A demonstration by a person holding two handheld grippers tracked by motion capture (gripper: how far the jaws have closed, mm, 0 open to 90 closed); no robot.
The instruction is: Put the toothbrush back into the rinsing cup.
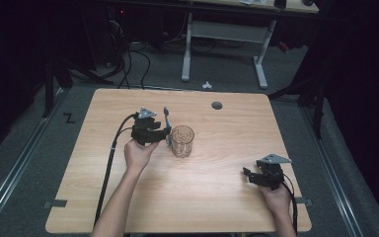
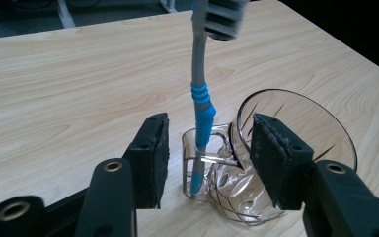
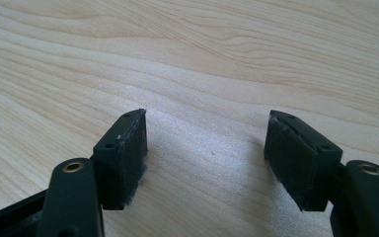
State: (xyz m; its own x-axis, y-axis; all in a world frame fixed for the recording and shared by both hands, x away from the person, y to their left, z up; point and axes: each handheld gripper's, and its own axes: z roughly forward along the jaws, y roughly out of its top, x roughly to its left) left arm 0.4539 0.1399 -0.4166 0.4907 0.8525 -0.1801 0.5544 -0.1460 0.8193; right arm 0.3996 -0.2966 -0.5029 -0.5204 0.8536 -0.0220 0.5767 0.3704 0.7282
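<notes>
**Blue-grey toothbrush stands through the handle of the glass mug**

Blue and grey toothbrush [image 2: 200,106] stands upright w/ its lower end poked through the handle loop of the clear glass mug [image 2: 256,168], tip on the wooden table [image 2: 69,94]. Bristle head is at the top; in the left gripper view it looks blurred. Mug stands upright, mouth open upward, cut pattern on its wall. In the high view we see the mug [image 1: 182,140] near the table's middle, w/ the brush [image 1: 167,123] touching its left side.

Left gripper [image 2: 207,155] sits just left of the mug, and we hold it by the hand [image 1: 139,153]. Its jaws are spread wide: one pad left of the brush, the other in front of the mug's rim, neither touching the brush shaft. Nothing pinched. Cable [image 1: 109,163] trails from it toward the table's near edge.

Right gripper [image 1: 262,177] is well apart from the mug, to the mug's right and nearer us, close to the table's near-right corner. In its own view its jaws are also spread, w/ bare wood between them, nothing held.

Beyond the mug, toward the far edge, a small dark round grommet [image 1: 217,105] sits in the tabletop.
</notes>
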